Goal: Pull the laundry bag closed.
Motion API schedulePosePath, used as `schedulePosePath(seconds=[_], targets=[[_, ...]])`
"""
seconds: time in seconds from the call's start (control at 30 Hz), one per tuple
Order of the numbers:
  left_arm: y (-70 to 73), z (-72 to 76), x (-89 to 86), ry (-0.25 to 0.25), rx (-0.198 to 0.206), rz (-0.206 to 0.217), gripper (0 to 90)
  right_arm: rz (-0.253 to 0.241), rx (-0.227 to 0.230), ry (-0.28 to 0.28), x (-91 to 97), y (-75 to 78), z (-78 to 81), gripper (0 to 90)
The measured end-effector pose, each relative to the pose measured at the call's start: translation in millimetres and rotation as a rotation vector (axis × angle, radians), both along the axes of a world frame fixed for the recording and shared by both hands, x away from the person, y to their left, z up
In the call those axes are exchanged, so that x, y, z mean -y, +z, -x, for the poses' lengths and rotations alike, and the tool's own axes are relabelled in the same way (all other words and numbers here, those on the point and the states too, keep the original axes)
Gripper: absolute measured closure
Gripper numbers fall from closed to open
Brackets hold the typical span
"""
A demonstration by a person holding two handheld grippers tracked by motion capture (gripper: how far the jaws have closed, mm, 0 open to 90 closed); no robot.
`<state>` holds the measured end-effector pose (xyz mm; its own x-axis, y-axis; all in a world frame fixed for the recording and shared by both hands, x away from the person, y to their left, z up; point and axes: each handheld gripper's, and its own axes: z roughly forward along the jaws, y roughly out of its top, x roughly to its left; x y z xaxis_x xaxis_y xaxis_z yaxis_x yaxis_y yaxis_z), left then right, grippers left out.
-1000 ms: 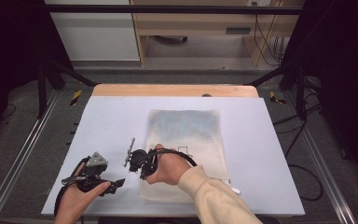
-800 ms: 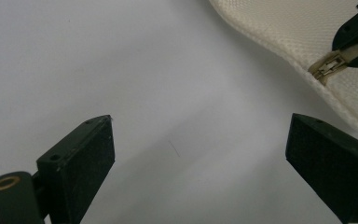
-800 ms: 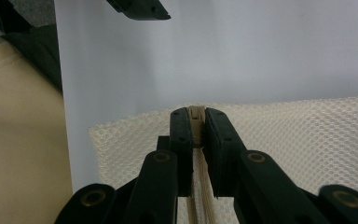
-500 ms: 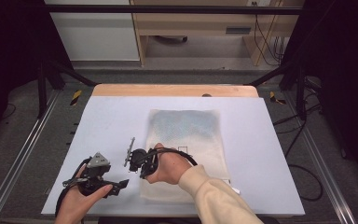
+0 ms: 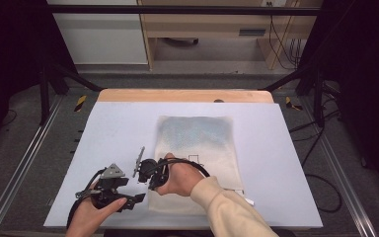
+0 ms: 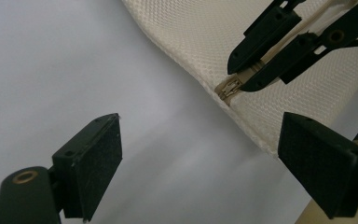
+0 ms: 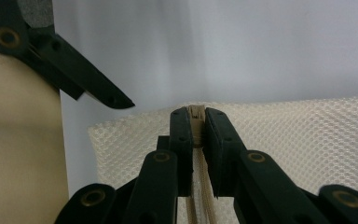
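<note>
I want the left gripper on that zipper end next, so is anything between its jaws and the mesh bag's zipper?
Nothing loose lies between; just bare table. The left gripper is open, its jaws having just closed a little, with nothing between them. But the right gripper already clamps the zipper at the mesh bag's edge, crowding that spot.

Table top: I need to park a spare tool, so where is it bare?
The white table top is bare left of the cream mesh zip bag and along the strip right of it. The near-left corner is crowded by both hand-held grippers.
</note>
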<state>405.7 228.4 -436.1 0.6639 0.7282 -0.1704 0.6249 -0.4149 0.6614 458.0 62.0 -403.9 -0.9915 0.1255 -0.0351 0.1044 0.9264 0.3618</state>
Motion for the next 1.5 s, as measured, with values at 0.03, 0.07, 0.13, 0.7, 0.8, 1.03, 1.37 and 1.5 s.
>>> schedulePosePath(seconds=[0.03,0.07,0.13,0.7,0.8,1.03,1.37,1.5], targets=[[-2.4,-0.9,2.5,-0.001,-0.004,-0.001,13.8,0.001,0.0,0.001,0.3,0.4,0.0,82.1],[-4.3,-1.5,4.6,-0.002,-0.015,0.006,14.1,0.001,-0.003,0.0,0.8,1.2,0.1,82.1],[-7.2,-2.7,8.1,-0.015,-0.024,0.005,15.0,-0.005,-0.001,0.003,1.8,2.1,-0.3,82.1],[-21.2,-12.6,27.8,-0.051,-0.081,0.112,29.0,-0.017,-0.007,-0.006,4.3,4.7,-0.1,82.1],[-23.1,-14.4,30.8,-0.063,-0.084,0.11,32.7,-0.016,-0.008,-0.011,5.0,6.0,-0.5,82.1],[-25.6,-17.2,32.8,-0.085,-0.095,0.147,41.3,-0.023,-0.006,-0.017,5.6,6.9,-0.1,82.1],[-30.0,-20.2,36.5,-0.099,-0.113,0.177,48.2,-0.03,-0.006,-0.016,7.4,9.0,-1.1,82.1],[-30.8,-20.8,36.4,-0.1,-0.11,0.184,50.7,-0.028,-0.006,-0.02,7.6,9.8,-1.1,82.1]])
